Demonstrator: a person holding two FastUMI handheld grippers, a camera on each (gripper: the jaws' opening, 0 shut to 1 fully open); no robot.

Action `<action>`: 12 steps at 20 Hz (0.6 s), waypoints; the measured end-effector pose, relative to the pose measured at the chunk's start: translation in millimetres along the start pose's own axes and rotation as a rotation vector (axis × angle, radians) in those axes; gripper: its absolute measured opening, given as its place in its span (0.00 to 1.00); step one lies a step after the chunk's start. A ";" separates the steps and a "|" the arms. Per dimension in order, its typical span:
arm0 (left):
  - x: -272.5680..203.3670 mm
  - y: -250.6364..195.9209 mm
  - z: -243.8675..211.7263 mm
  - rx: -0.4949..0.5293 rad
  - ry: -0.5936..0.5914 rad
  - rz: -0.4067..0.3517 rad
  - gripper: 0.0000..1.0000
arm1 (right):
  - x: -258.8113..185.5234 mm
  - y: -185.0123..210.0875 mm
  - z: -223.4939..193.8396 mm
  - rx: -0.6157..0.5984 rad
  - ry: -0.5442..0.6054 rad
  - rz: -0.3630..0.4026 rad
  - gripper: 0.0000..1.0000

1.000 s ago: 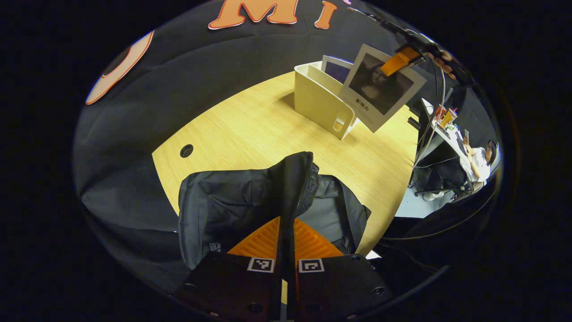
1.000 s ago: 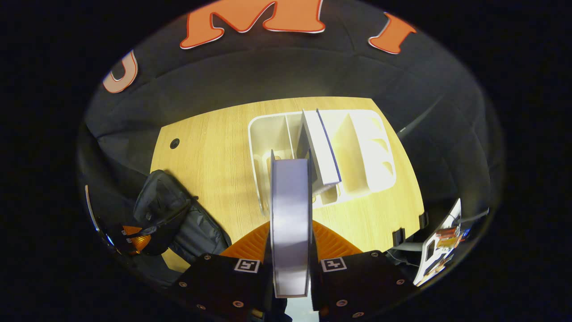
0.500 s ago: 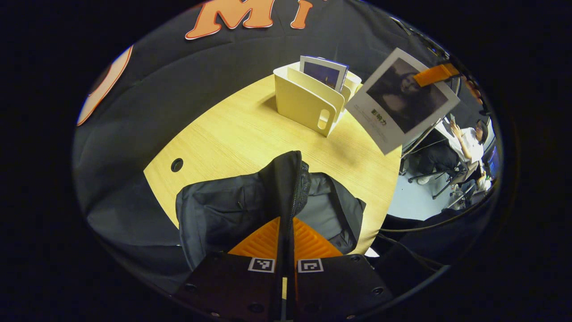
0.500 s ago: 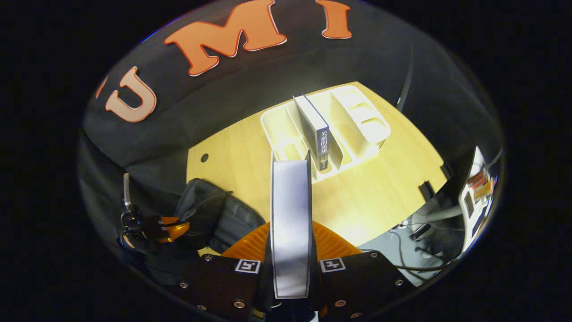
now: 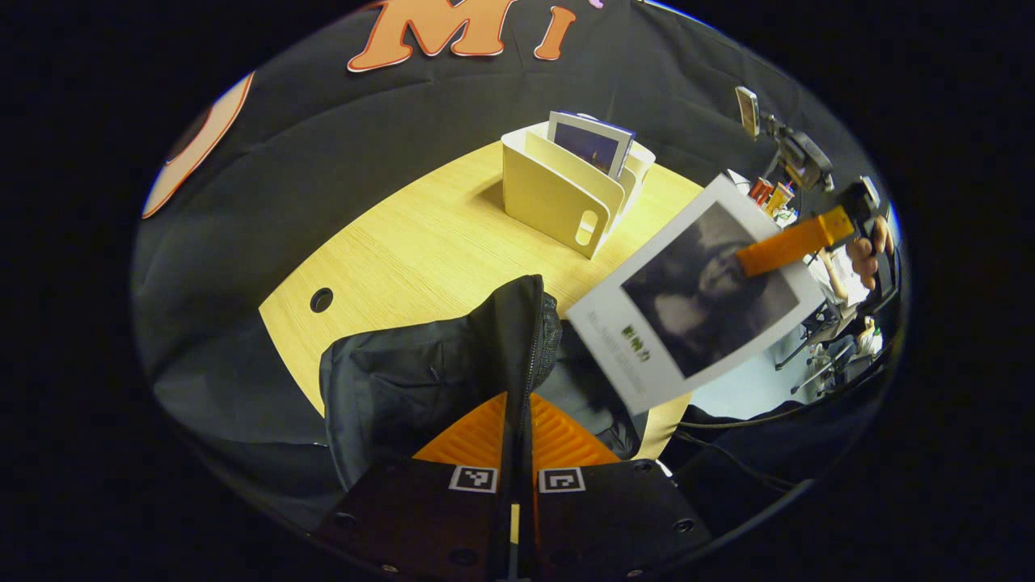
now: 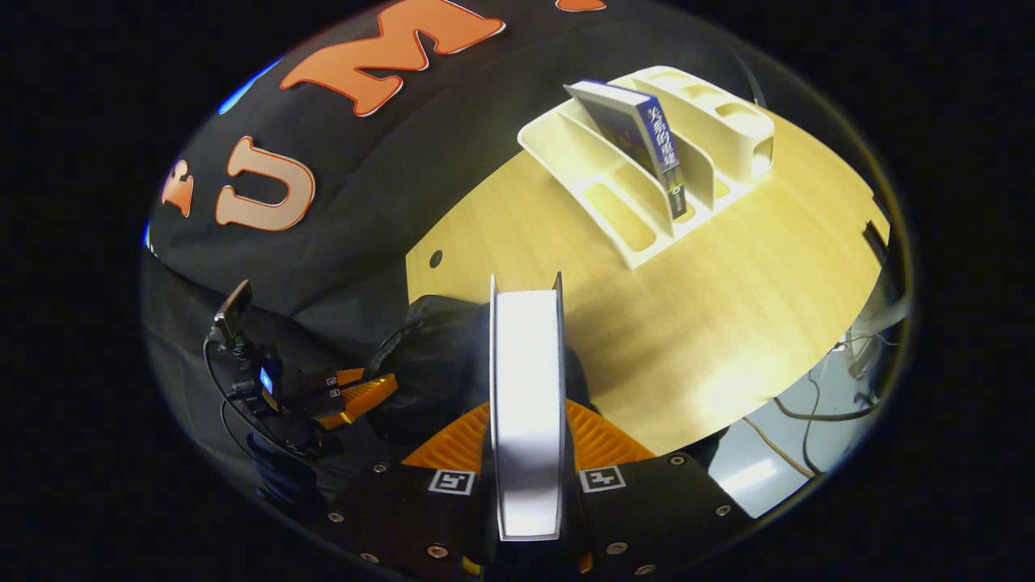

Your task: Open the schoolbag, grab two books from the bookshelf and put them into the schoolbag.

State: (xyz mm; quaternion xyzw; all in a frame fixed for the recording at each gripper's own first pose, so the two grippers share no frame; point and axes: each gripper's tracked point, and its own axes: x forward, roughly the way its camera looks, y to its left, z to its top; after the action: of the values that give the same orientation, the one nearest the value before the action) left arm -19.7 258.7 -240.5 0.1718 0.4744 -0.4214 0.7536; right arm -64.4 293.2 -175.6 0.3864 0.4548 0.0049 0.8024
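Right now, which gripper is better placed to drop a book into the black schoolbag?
Right. The right gripper already clamps the grey-covered book above the black schoolbag. The left gripper is busy pinching the bag's zipper edge, holding it open.

Two books: one (image 5: 695, 303) held over one schoolbag (image 5: 420, 380), one (image 5: 590, 145) in one bookshelf (image 5: 558, 190).

Both gripper views look down from close above the table (image 5: 420, 250), sharing the bookshelf (image 5: 558, 190) and schoolbag (image 5: 404, 380).
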 end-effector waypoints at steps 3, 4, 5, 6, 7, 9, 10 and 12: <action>-7.7 -2.5 4.8 0.000 -0.020 0.006 0.05 | 35.4 11.2 -11.7 0.036 0.003 0.081 0.32; -9.2 -4.4 7.8 -0.003 -0.027 0.008 0.05 | 47.9 16.5 -13.9 0.060 0.004 0.113 0.32; -9.3 -6.5 9.6 -0.006 -0.035 0.009 0.05 | 59.3 21.5 -15.1 0.085 0.000 0.141 0.32; -10.1 -8.2 12.2 -0.007 -0.044 0.010 0.05 | 70.6 26.4 -16.3 0.107 -0.008 0.172 0.32; -10.0 -10.7 12.6 -0.009 -0.051 0.010 0.05 | 80.3 29.9 -15.2 0.131 -0.018 0.199 0.32; -12.7 -17.9 14.9 -0.011 -0.065 0.004 0.05 | 96.9 37.4 -15.5 0.185 -0.030 0.251 0.32; -13.7 -21.2 16.5 -0.006 -0.070 -0.001 0.05 | 105.8 40.1 -15.8 0.216 -0.038 0.278 0.32; -15.0 -26.2 19.6 0.005 -0.087 0.001 0.05 | 127.5 47.2 -17.1 0.265 -0.049 0.324 0.32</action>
State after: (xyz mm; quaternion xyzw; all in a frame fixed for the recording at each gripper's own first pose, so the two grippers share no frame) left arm -32.4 237.4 -214.3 0.1554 0.4399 -0.4293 0.7734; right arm 14.0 382.7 -243.6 0.5569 0.3638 0.0647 0.7439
